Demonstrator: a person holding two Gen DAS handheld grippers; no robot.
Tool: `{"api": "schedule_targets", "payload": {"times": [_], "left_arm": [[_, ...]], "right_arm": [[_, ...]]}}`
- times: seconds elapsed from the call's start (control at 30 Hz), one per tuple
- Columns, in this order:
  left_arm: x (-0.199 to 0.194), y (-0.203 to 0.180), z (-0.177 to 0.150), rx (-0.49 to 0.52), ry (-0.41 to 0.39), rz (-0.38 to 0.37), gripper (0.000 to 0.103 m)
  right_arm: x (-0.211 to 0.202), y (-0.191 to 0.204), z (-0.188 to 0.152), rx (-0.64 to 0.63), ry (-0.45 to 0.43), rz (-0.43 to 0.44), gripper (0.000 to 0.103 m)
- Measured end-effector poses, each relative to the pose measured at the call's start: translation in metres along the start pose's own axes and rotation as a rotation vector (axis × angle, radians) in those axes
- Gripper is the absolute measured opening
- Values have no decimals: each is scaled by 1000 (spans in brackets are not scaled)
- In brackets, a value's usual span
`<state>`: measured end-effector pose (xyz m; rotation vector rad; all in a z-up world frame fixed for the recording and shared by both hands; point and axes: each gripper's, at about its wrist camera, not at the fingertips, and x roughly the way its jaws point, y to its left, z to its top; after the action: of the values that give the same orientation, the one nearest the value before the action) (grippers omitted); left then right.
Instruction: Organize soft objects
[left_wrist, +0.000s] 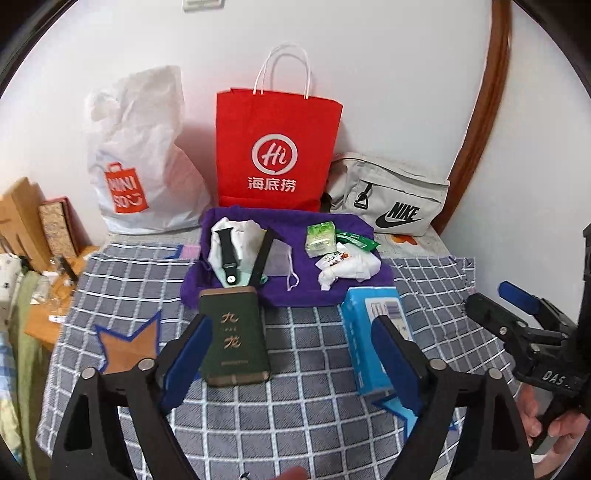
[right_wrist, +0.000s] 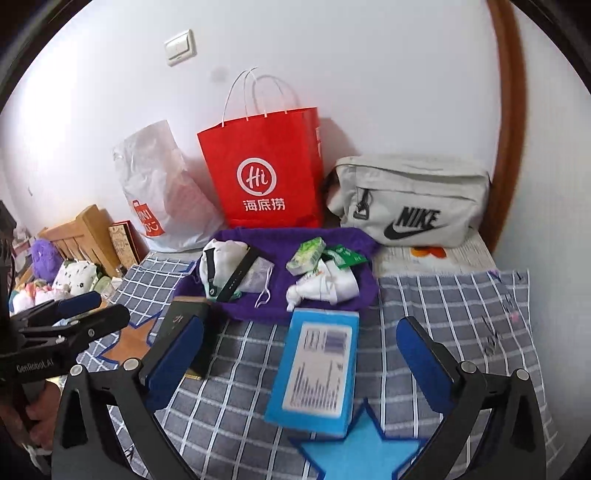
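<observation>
Soft stuff sits on the purple towel at my 12 o'clock, on the checked cloth: white pouch w/ watch strap, face mask, tissue pack, tied white bag. Left gripper spread wide, nothing held; green box lies between its fingers, long axis 12–6. Right gripper also wide, empty, straddling the blue box. I judge the left nearer the pouch, the right nearer the white bag. Behind at 12: red paper bag, Miniso bag at 11, Nike pouch at 1; contents not visible.

a bedroom: checked bedspread, wooden headboard, plush toys
</observation>
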<state>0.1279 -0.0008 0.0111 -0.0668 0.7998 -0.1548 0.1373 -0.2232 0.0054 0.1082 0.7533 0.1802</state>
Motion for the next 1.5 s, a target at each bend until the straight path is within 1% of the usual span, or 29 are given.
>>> {"api": "schedule_targets", "payload": {"times": [0.07,0.13,0.23,0.5,0.7,0.87,1.5], "left_arm": [[-11,-6,-8,15,-15,36,96],[-22,-9,-17,16,-29,61,98],[-40,-12,-31,-6,-48,63,103],[-71,-21,-63,11,-82,98,103],[-86,-26,-78,20,-100,116,103],[-92,-28,-84,22,-114,134,103],[-102,-32,-91,18,-122,124,103]], "right_arm": [[-11,0,-9,-4,-9,-21,103],[-21,0,-16,-10,-13,-30,103],[-38,0,-30,-7,-13,-10,103],[-73,14,-59,-53,-38,-24,103],[-88,21,-75,-67,-47,-27,103],[-94,22,-80,-68,-59,-43,103],[-107,21,-88,-66,-72,-46,103]]}}
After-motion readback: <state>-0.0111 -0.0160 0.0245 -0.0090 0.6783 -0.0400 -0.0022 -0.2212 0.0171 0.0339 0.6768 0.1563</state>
